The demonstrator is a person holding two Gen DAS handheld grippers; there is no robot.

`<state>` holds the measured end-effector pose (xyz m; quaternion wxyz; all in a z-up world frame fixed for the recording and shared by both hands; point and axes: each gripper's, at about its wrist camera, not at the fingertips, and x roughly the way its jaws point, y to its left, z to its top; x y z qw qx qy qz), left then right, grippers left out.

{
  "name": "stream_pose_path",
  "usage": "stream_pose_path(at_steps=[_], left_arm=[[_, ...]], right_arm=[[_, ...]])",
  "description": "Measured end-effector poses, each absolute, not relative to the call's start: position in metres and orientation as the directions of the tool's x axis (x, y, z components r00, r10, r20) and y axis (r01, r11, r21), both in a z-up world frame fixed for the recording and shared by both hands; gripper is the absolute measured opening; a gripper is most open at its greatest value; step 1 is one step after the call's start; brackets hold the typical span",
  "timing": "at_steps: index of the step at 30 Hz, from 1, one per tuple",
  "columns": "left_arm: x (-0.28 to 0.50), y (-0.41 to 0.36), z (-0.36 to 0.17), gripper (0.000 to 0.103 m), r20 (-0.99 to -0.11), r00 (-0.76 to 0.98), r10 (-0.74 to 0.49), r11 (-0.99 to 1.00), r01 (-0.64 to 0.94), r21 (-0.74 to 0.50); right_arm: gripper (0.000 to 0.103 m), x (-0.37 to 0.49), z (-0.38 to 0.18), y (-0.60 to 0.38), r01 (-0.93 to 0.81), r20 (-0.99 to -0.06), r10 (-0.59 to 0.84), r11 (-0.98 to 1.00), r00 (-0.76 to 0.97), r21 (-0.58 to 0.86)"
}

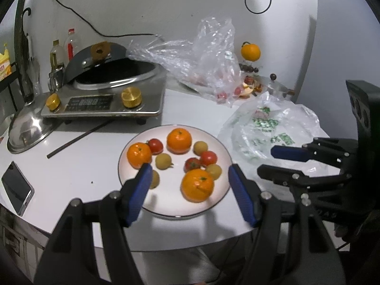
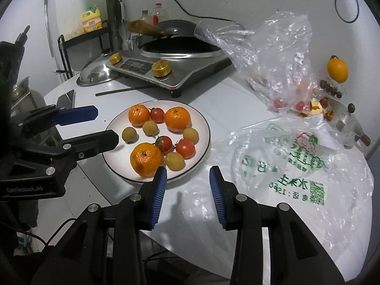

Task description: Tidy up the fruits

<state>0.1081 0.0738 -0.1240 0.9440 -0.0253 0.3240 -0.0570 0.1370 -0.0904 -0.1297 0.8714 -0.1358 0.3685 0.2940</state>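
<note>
A white plate (image 1: 166, 204) with a dark rim sits on the white table and holds three oranges, three small red tomatoes and several small yellow fruits. The nearest orange (image 1: 197, 185) lies at the plate's front. My left gripper (image 1: 190, 169) is open and empty, its fingers astride the plate's near half. In the right wrist view the plate (image 2: 204, 123) is ahead on the left. My right gripper (image 2: 188, 172) is open and empty, just off the plate's near right rim, next to the front orange (image 2: 145, 159). The left gripper (image 2: 105, 125) shows there too, open at the plate's left.
A steel induction cooker (image 1: 104, 102) with a wok stands behind the plate, a steel lid (image 1: 26, 133) and a phone (image 1: 16, 187) to its left. A printed plastic bag (image 2: 285, 166) lies right of the plate. A clear bag (image 1: 209, 54) and another orange (image 1: 250, 51) are at the back.
</note>
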Motion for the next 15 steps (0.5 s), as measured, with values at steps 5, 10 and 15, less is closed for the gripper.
stream_pose_path(at_steps=[5, 10, 15], left_arm=[[0.098, 0.062, -0.118, 0.068, -0.599, 0.789, -0.134, 0.991, 0.107, -0.081], [0.088, 0.049, -0.108, 0.068, -0.578, 0.804, -0.141, 0.99, 0.118, -0.077], [0.079, 0.036, -0.094, 0.068, -0.545, 0.825, -0.149, 0.989, 0.129, -0.074]], right_arm=[[0.04, 0.126, -0.122, -0.106, -0.596, -0.705, 0.409, 0.803, 0.579, -0.024], [0.04, 0.115, -0.109, -0.123, -0.57, -0.674, 0.405, 0.821, 0.618, -0.029], [0.053, 0.105, -0.092, -0.142, -0.537, -0.635, 0.396, 0.843, 0.663, -0.035]])
